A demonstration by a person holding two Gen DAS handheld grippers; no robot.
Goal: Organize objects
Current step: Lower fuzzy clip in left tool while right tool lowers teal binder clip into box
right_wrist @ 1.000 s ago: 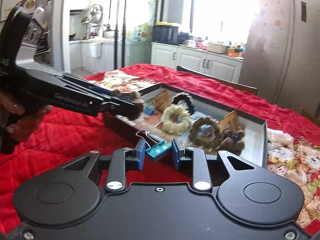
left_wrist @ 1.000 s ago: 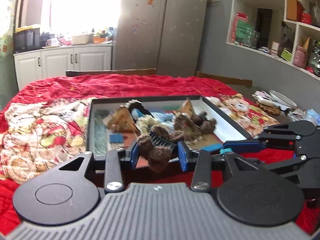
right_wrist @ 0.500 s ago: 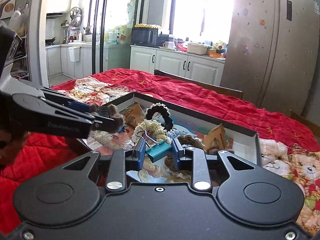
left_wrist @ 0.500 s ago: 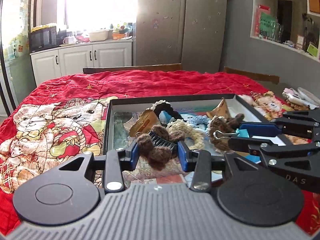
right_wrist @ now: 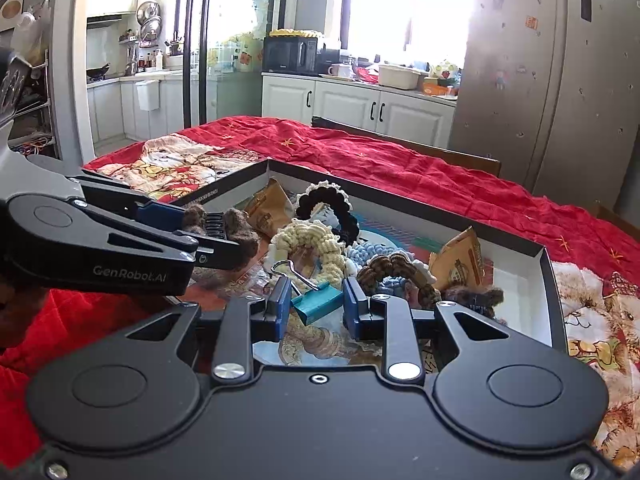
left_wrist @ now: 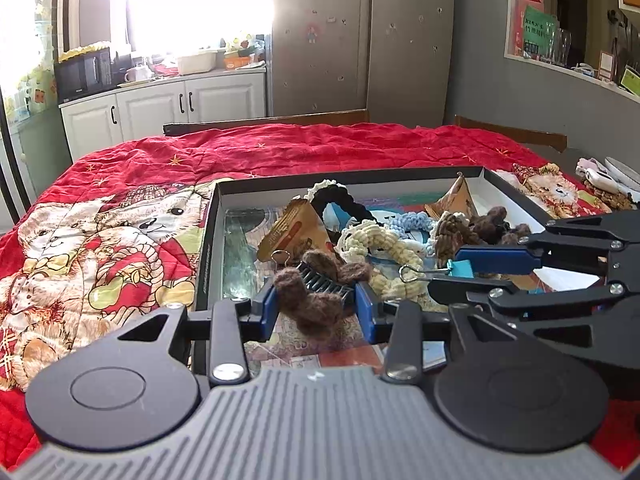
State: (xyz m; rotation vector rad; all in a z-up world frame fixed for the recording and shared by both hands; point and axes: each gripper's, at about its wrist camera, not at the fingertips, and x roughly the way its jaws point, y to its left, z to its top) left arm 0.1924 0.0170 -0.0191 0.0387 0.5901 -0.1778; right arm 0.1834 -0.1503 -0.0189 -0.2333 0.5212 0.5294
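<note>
**Both grippers hold items over the box**

In the left wrist view, our left gripper (left_wrist: 316, 304) hangs above the near edge of the shallow black box (left_wrist: 208, 236), its blue pads clenched on a brown fuzzy hair clip (left_wrist: 316, 292) with black teeth. The clip sits squarely between the pads, clear of the box floor. To the right, our right gripper (left_wrist: 448, 270) reaches in from the right side, holding a teal binder clip (left_wrist: 460, 269) whose wire handles point left. Inside the box, farther off, lie a black and cream scrunchie (left_wrist: 340, 200), a cream knitted scrunchie (left_wrist: 380, 240), a light blue one (left_wrist: 412, 220), brown fuzzy pieces (left_wrist: 488, 220) at the right, and a tan paper packet (left_wrist: 288, 228). The box rests on a red quilt (left_wrist: 280, 148) printed with bears.

In the right wrist view, our right gripper (right_wrist: 316, 306) grasps the teal binder clip (right_wrist: 318, 304) between its blue pads, tilted, the wire handles rising to the left. It hangs over the near part of the box (right_wrist: 548, 280). Our left gripper (right_wrist: 224, 236) enters from the left, closed on the brown hair clip (right_wrist: 236, 236) above the left end of the box. Beyond both, the cream scrunchie (right_wrist: 312, 240), the black and cream one (right_wrist: 328, 204) and a second tan packet (right_wrist: 460, 260) lie in the box.
</note>
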